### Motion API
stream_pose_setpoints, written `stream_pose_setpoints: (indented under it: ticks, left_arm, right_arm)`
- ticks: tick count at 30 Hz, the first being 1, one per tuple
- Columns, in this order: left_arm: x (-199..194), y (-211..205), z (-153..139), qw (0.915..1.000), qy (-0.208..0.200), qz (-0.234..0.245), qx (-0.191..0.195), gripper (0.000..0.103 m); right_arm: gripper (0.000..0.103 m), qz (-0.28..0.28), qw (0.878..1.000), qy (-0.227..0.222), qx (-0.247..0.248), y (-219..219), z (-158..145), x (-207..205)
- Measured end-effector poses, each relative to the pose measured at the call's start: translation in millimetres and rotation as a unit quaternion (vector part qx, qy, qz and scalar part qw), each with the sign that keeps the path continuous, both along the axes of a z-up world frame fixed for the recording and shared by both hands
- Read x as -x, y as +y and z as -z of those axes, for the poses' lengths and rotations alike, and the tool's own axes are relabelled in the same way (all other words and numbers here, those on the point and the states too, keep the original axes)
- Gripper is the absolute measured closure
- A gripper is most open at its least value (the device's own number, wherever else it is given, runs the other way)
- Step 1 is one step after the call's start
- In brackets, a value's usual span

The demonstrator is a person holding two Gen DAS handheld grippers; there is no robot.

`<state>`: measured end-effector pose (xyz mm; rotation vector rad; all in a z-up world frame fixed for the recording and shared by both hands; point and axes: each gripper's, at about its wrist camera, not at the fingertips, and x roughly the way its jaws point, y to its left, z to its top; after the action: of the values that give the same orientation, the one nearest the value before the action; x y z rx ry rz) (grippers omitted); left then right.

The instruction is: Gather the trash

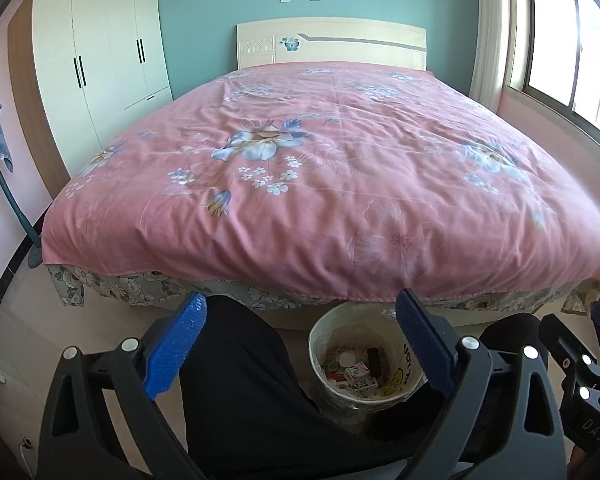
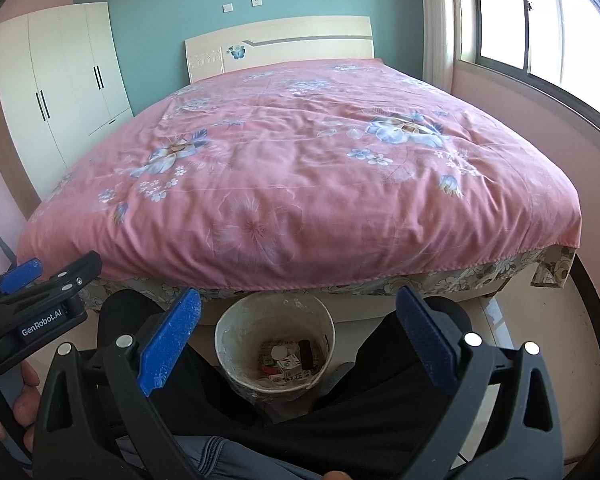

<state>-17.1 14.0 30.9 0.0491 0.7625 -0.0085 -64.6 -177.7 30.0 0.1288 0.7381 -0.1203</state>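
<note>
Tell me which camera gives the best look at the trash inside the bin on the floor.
The right wrist view: the bin sits centred between the open claw fingers, so its whole rim and the small boxes at the bottom show. In the left wrist view the bin is partly hidden by a blue finger crossing its rim.

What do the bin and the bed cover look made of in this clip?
The bin looks like a cream plastic pail, glossy and smooth-walled, with a thin clear liner whose crinkled film shows at the rim; the wall material is not certain. The bed cover looks like soft woven cloth, matte pink with printed blue flowers, creased and draped over the bed's edge.
</note>
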Motion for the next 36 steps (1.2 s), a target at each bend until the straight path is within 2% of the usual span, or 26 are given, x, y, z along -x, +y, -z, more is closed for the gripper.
stream_pose_setpoints:
  ticks: [9,36]
  left_arm:
    - [2.4,-1.4,-5.0,1.0,-0.006,0.006,-0.001,0.006]
    - [1.0,-5.3,-6.3,0.9999,-0.006,0.01,-0.002,0.006]
  right_arm:
    - [0.007,0.007,1.0,-0.005,0.024,3.8,-6.1,2.0]
    - [0.007,0.004,1.0,-0.007,0.027,1.5,-8.8,2.5]
